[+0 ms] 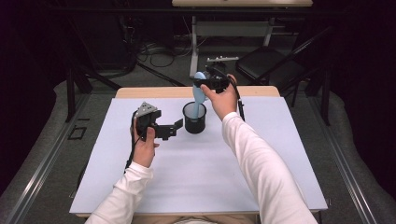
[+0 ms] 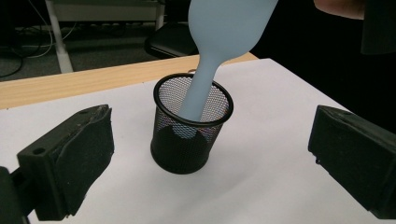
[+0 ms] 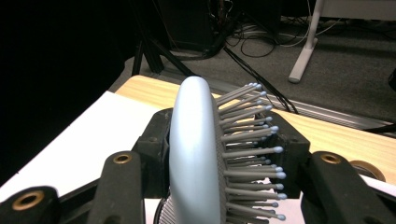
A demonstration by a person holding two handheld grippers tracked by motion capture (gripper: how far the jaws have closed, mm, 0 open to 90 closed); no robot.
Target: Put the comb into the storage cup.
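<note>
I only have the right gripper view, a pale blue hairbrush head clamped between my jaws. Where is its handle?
Observer: The left gripper view shows the handle end of the pale blue plastic hairbrush inside the black wire-mesh cup.
Operator: Is the left gripper holding that cup?
Observer: No. The left gripper stands open beside it, apart from it.
Operator: Is the cup upright?
Observer: Yes, upright on the white tabletop, with the right gripper above it.

Pale blue hairbrush (image 2: 212, 51): smooth rounded back, grey ball-tipped bristles on one face. Stands nearly upright, head up, handle end down inside the cup. Black wire-mesh cup (image 2: 189, 135): cylindrical, open top, upright on the white table cover, towards the far middle.
</note>
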